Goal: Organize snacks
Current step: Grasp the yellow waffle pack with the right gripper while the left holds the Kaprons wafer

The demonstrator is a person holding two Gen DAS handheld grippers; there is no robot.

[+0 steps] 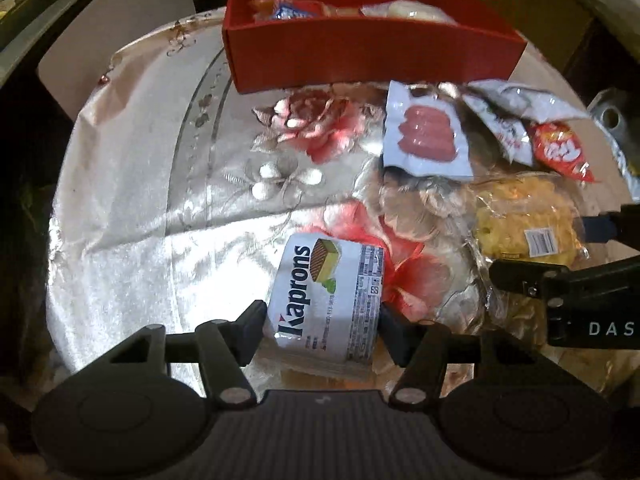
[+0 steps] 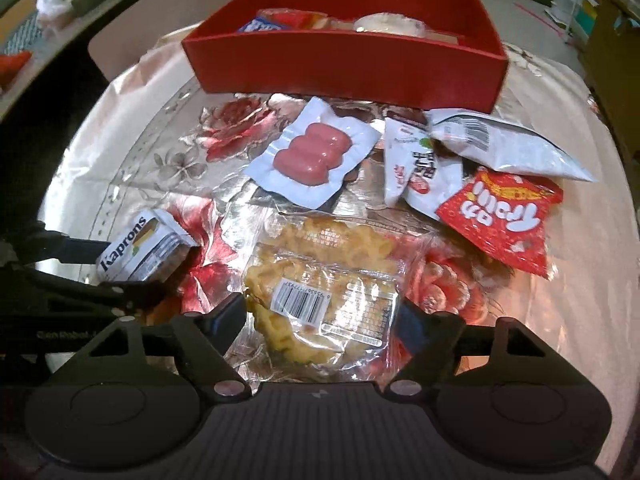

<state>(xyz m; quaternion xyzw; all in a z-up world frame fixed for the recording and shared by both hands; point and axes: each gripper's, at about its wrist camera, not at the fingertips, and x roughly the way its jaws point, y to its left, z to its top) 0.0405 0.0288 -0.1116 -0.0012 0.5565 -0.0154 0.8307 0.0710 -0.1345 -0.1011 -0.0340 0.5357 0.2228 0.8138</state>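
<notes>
A white Kaprons wafer pack sits between the fingers of my left gripper, and both pads press on its sides. In the right wrist view the same pack is tilted at the left. My right gripper is shut on a clear bag of yellow crisps, with a pad against each side. That bag lies at the right edge of the left wrist view. A red box at the far side of the table holds a few snack packs.
On the flowered satin tablecloth in front of the box lie a vacuum pack of pink sausages, two white pouches and a red crisp bag. Cluttered shelves stand beyond the round table's edge.
</notes>
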